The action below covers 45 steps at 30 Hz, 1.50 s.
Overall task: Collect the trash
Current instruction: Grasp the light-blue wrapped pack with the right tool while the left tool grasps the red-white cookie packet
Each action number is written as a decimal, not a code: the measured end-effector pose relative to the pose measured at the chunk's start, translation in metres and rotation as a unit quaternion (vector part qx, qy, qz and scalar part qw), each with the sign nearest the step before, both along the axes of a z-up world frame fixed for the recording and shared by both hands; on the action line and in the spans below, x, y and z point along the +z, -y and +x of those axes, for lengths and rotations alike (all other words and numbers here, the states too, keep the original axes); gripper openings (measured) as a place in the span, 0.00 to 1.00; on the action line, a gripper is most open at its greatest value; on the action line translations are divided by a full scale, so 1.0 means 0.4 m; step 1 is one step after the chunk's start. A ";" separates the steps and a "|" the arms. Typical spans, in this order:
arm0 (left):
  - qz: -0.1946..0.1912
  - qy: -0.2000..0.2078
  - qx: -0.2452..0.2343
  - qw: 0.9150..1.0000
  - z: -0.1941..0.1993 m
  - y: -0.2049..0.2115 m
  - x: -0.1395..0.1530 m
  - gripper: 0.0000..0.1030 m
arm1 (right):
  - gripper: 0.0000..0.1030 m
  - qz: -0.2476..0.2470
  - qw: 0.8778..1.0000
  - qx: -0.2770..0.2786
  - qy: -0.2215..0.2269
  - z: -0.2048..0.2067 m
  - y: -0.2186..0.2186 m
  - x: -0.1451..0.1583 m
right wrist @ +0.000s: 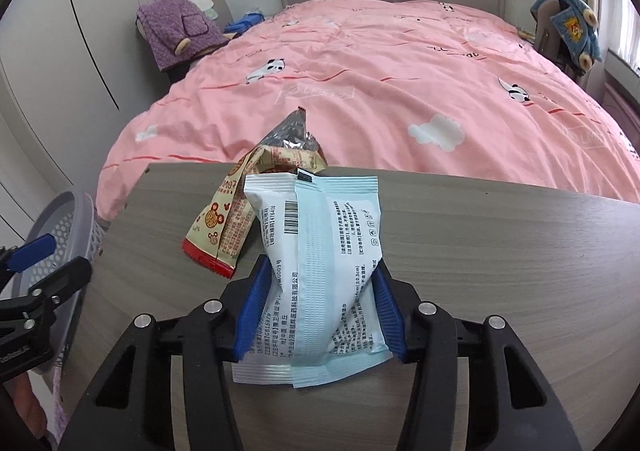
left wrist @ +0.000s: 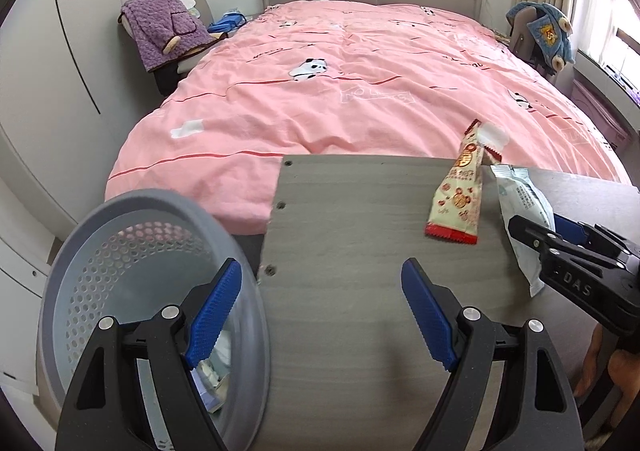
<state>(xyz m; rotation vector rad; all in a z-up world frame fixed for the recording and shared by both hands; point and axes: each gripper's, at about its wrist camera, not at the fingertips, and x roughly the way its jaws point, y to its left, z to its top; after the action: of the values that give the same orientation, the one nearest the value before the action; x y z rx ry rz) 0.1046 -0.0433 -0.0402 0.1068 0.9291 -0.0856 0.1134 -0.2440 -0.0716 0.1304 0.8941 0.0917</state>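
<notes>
The right tongs [right wrist: 318, 311] pinch the pale blue wrapper [right wrist: 320, 263] across its middle, just above the table [right wrist: 500, 271], ready to carry to the grey basket [left wrist: 132, 219]. The left tongs [left wrist: 320, 315] hang empty and spread wide near its rim, while the red-edged snack wrapper [left wrist: 458, 199] waits on the table

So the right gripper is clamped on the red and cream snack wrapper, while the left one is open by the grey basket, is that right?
Not quite. The right gripper is clamped on the pale blue packet, as the right wrist view shows; the red and cream snack wrapper lies free on the table. The left gripper is open by the grey basket.
</notes>
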 end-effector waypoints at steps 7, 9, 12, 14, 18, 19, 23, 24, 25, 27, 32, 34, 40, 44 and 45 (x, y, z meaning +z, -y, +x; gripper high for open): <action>-0.010 -0.015 -0.031 0.999 0.053 0.082 -0.010 0.76 | 0.48 0.016 1.000 -0.020 0.011 -0.021 0.054 0.017; -0.013 -0.019 -0.043 0.999 0.069 0.110 -0.014 0.76 | 0.48 0.021 0.999 -0.027 0.014 -0.027 0.074 0.020; -0.015 -0.021 -0.057 0.998 0.088 0.153 -0.018 0.76 | 0.48 0.034 0.998 -0.041 0.020 -0.044 0.110 0.026; -0.014 -0.021 -0.064 0.998 0.102 0.179 -0.022 0.76 | 0.48 0.042 0.998 -0.045 0.023 -0.051 0.124 0.029; -0.009 -0.024 -0.075 0.997 0.136 0.227 -0.036 0.76 | 0.48 0.055 0.997 -0.051 0.032 -0.066 0.143 0.038; -0.009 -0.026 -0.076 0.997 0.145 0.235 -0.040 0.76 | 0.48 0.059 0.996 -0.053 0.034 -0.070 0.147 0.039; -0.017 -0.039 -0.081 0.996 0.183 0.264 -0.064 0.76 | 0.48 0.072 0.995 -0.058 0.037 -0.080 0.161 0.035; -0.014 -0.041 -0.080 0.996 0.193 0.271 -0.071 0.76 | 0.48 0.075 0.995 -0.060 0.037 -0.083 0.164 0.033; -0.011 -0.041 -0.079 0.996 0.197 0.274 -0.075 0.76 | 0.48 0.080 0.994 -0.062 0.037 -0.085 0.167 0.030; -0.008 -0.043 -0.079 0.996 0.208 0.281 -0.082 0.76 | 0.48 0.085 0.994 -0.063 0.037 -0.088 0.170 0.027; -0.018 -0.056 -0.087 0.995 0.221 0.291 -0.093 0.37 | 0.48 0.090 0.993 -0.066 0.037 -0.094 0.176 0.024; -0.024 -0.055 -0.090 0.994 0.213 0.289 -0.086 0.31 | 0.48 0.091 0.993 -0.067 0.039 -0.097 0.177 0.027; -0.032 -0.043 -0.089 0.995 0.152 0.260 -0.046 0.31 | 0.48 0.089 0.993 -0.066 0.040 -0.110 0.169 0.035; -0.031 -0.028 -0.083 0.996 0.087 0.221 -0.012 0.31 | 0.48 0.086 0.994 -0.058 0.039 -0.129 0.145 0.044; -0.030 -0.025 -0.081 0.996 0.075 0.210 -0.005 0.31 | 0.48 0.085 0.994 -0.056 0.039 -0.134 0.139 0.046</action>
<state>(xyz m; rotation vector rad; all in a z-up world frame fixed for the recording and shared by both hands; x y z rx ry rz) 0.1345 -0.1275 -0.0424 0.1245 0.9659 -0.2680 0.0598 -0.2994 -0.0532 0.3330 0.7994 0.0686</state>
